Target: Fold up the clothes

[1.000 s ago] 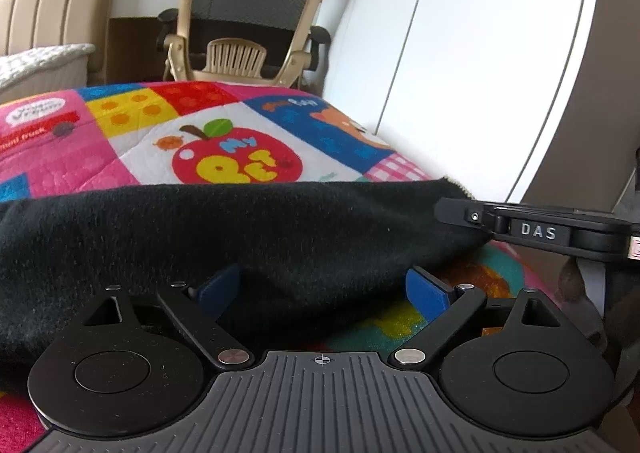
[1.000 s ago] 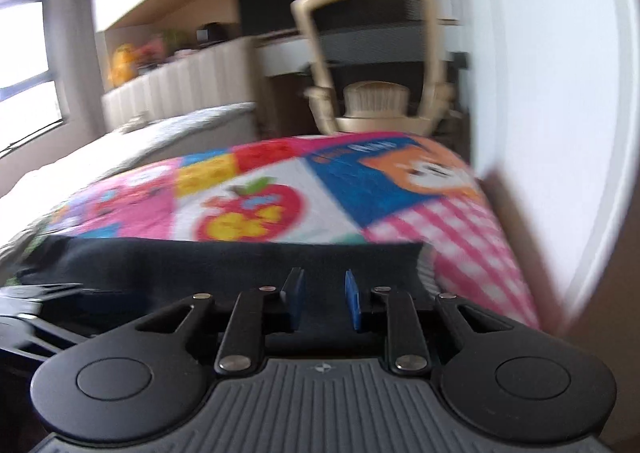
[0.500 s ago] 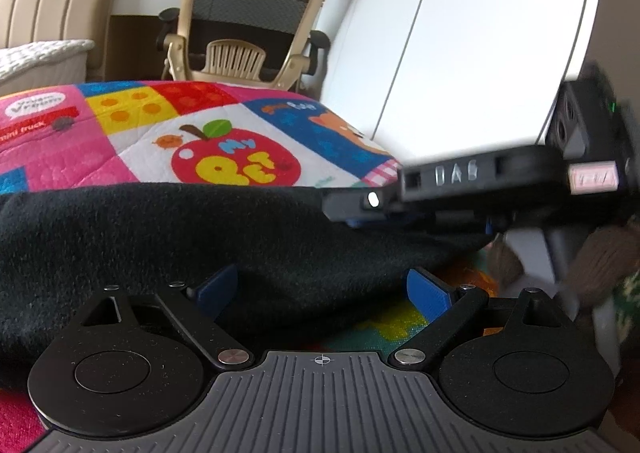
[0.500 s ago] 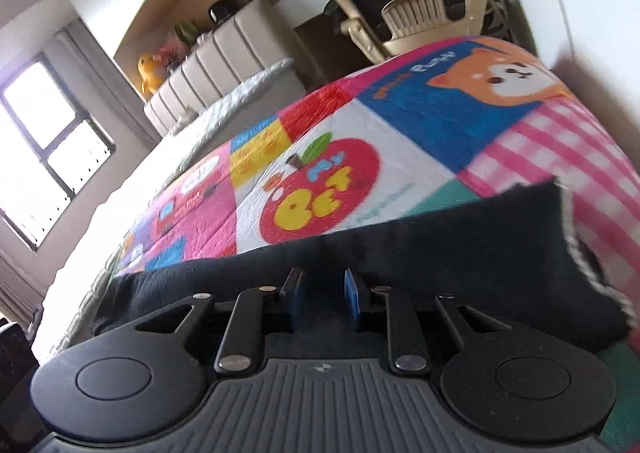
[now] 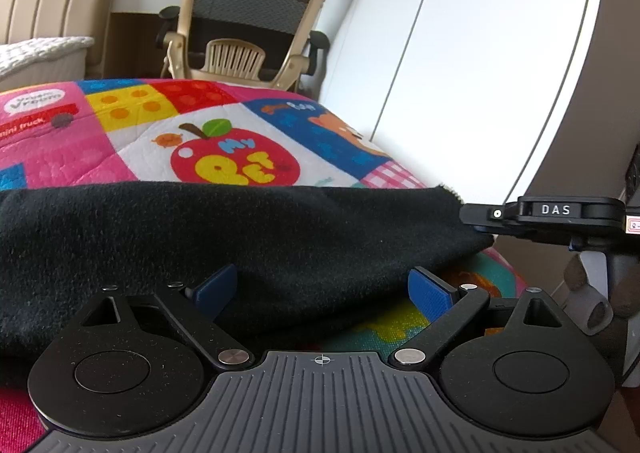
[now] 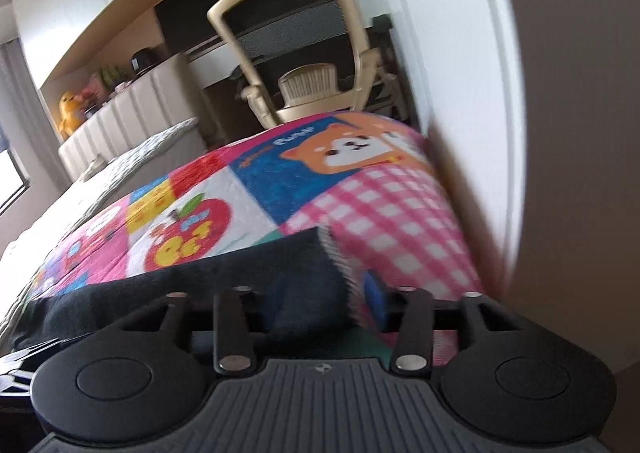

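Between the wide-spread blue pads of the left tongs (image 5: 322, 289) lay the near fold of the black garment (image 5: 240, 237), not pinched by them. The right tongs (image 6: 326, 303) had just been opening; their jaws stood partly apart with the garment's right-hand edge and white stitching between them, apparently let go. The garment stretched crosswise in front of both tongs on the colourful quilt (image 5: 120, 141) covering the bed, its long axis running left to right. The right tongs sat at its right end, so that hand seemed nearer the next corner. Beyond stood an office chair (image 5: 248, 17) and, close on the right, a white cupboard (image 5: 460, 53). Nothing lay on the cloth itself.
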The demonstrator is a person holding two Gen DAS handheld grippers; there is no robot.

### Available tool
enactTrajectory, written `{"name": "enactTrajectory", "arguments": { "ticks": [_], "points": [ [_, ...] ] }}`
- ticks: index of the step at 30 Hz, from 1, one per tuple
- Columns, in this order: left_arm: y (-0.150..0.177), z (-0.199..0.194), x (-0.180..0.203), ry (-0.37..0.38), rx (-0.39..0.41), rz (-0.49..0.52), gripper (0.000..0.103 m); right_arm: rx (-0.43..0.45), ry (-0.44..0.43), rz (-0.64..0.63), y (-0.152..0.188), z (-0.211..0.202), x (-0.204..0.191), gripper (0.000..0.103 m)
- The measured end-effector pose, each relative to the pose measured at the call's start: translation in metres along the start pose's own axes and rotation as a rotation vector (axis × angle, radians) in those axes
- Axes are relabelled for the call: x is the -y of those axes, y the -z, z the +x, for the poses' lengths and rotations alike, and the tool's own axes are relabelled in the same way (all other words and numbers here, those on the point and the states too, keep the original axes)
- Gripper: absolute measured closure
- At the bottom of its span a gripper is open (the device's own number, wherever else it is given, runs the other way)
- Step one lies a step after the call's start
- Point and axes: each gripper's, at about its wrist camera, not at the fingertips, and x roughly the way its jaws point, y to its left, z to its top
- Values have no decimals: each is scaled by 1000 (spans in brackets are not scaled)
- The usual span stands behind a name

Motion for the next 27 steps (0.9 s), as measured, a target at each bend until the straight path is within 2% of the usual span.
{"name": "enactTrajectory", "arguments": {
  "ticks": [4,6,7,9,13,14,18,24,27],
  "points": [
    [0,1,2,-6,-4,11,5,1,-26,6,-3,13,2,59],
    [0,1,2,-6,-4,11,4,-12,-60,-3,-7,22,-3,77],
    [0,1,2,-6,-4,11,4,-15,-70,-10,-10,24,-7,91],
    [0,1,2,-5,-4,10,4,-3,-102,-29,-19,24,-16,93],
    [0,0,2,-2,-2,6,4,72,-228,7,-45,5,-23,96],
    [0,0,2,-2,-2,6,4,89,-232,7,-49,1,-23,96],
    [0,0,1,3,0,0,4,106,-113,-30,-47,-2,-16,96],
    [0,1,0,8,0,-3,3,12,-2,37,-13,-4,21,95],
    [0,0,-1,12,-1,-4,3,-29,20,70,-2,1,34,92]
  ]
}}
